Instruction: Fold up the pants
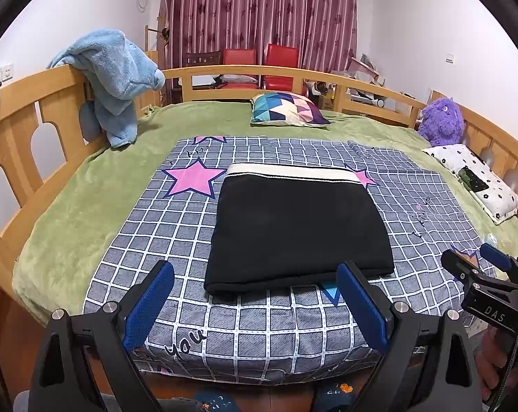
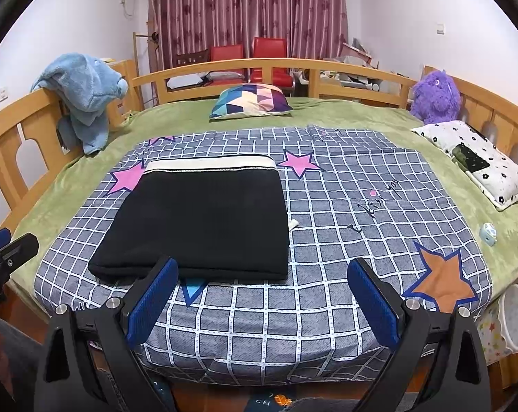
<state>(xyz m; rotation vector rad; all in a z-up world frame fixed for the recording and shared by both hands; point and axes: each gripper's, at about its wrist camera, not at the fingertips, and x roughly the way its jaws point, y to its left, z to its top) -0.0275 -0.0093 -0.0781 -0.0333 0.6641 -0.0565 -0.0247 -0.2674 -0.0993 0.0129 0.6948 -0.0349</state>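
Two grippers hover above the near edge of the bed [image 1: 70, 213], and both stand with their fingers wide apart, holding nothing: the left gripper [image 1: 255, 304] sits just short of the pants' near fold, and the right gripper [image 2: 262, 300] sits to the right of it, over bare checked cloth. The pants [image 1: 300, 230] lie in the middle of the checked sheet [image 1: 162, 240] as a compact black rectangle, several layers thick at the rounded near edge, with the pale waistband [image 1: 289, 171] running straight along the far side. The edges look square and the top surface flat, with no leg trailing out, though a small pale tab shows just beside the right edge in the right wrist view. Judged from this, the folding itself appears finished or very nearly so; what may be left is at most one more fold to halve the bundle, or a light smoothing and squaring of the corners, and I cannot tell which is meant. Neither gripper touches the fabric. A patterned pillow [image 1: 288, 109] lies well beyond, near the headboard.
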